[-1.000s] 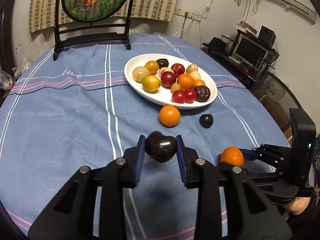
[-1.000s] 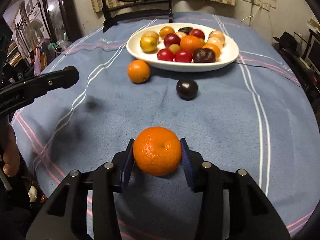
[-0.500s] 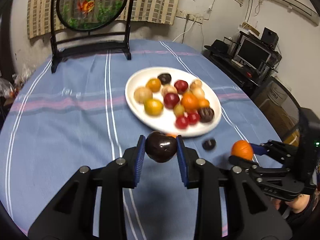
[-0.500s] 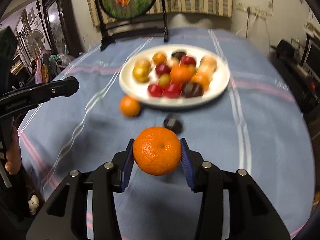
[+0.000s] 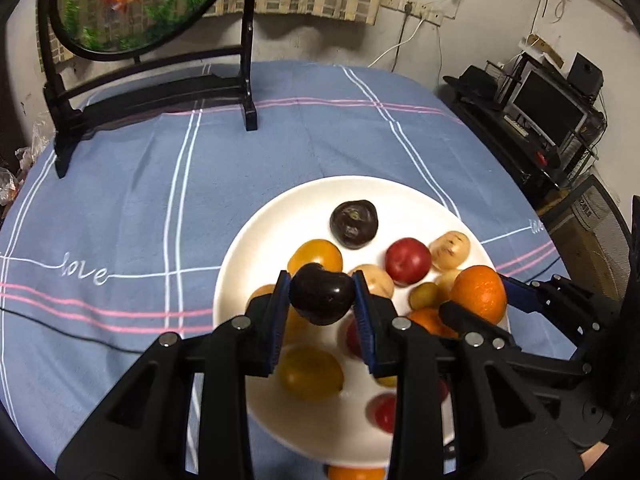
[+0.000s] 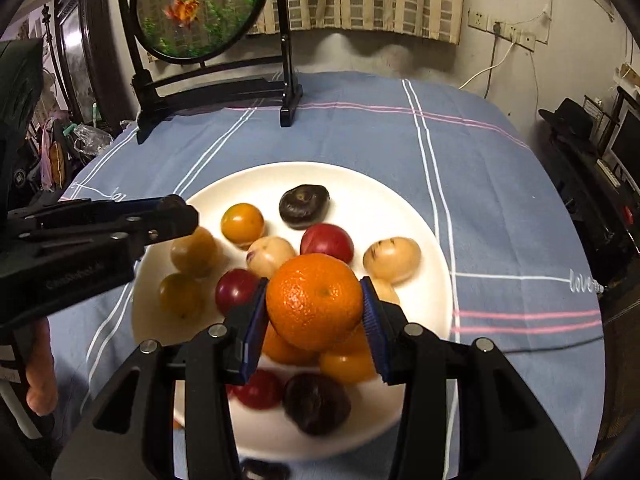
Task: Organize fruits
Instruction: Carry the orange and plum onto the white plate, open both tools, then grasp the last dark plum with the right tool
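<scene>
Fruit crowds the plate (image 5: 256, 236) beneath both grippers: left gripper (image 5: 322, 300) clamps a plum (image 5: 322, 299), right gripper (image 6: 315, 306) an orange (image 6: 315, 300).

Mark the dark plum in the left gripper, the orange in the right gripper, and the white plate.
dark plum (image 5: 322, 300), left wrist view, front face.
orange (image 6: 315, 301), right wrist view, middle of peel.
white plate (image 6: 400, 196), right wrist view, bare far rim.

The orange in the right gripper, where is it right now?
In the right wrist view, the orange sits clamped between the right gripper fingers, over the white plate of fruit.
</scene>
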A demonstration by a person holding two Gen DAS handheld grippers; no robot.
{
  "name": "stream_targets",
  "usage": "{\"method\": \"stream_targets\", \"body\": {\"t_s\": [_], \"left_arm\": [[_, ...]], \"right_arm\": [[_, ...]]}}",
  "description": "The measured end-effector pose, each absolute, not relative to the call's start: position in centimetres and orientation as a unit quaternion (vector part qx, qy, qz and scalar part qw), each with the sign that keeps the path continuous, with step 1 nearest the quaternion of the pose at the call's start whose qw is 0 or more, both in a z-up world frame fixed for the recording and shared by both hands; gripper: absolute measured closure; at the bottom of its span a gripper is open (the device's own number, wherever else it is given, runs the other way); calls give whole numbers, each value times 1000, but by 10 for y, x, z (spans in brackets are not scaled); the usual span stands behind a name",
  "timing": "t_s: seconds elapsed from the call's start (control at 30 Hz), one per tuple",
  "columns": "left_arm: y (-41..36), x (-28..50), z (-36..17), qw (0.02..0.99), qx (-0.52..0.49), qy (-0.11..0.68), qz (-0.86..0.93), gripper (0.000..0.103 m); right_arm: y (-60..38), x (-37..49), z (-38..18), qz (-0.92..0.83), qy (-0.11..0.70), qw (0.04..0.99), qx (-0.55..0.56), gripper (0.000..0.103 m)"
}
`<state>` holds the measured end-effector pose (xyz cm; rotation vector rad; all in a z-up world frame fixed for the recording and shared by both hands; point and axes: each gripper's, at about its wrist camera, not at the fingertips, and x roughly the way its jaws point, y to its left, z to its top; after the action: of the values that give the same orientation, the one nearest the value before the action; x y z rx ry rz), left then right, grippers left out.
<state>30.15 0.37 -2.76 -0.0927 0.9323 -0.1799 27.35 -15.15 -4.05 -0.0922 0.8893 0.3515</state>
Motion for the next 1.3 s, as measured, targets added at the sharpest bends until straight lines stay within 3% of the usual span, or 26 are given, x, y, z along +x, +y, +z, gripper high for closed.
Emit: {"method": "stream_targets", "body": {"t_s": [0.07,0.1,0.13,0.17,0.27,0.33,0.37,0.4,0.43,0.8,1.3], "left_arm": [[3,308,-31,886,-45,454,-83,65],[3,311,-33,884,-45,457,-82,58],[4,313,-33,886,-46,455,-78,39],[7,311,-30,889,-49,449,-72,33],[14,300,-20,893,-56,440,-74,28],[18,283,-11,899,-58,428,-67,21],[19,274,-8,901,-57,424,-67,17],[19,264,-5,903,-54,420,-67,17],[17,250,-2,905,-48,418,-69,17],[14,121,-13,921,-38,386,-49,12],[23,85,-18,916,-43,396,-46,12]], "right_arm": [[-149,281,-44,170,429,886,-51,56],[-147,283,-44,166,430,886,-57,47],[-148,283,-44,157,429,887,-62,39],[-149,282,-42,155,427,889,-62,36],[-157,265,-29,156,422,891,-59,35],[-165,247,-21,160,421,891,-47,27],[-169,235,-18,164,419,892,-39,17],[-171,223,-16,168,416,893,-34,5],[-175,204,-13,171,407,897,-27,4],[-176,109,-31,179,422,889,2,4],[-163,98,-45,195,434,879,0,4]]}}
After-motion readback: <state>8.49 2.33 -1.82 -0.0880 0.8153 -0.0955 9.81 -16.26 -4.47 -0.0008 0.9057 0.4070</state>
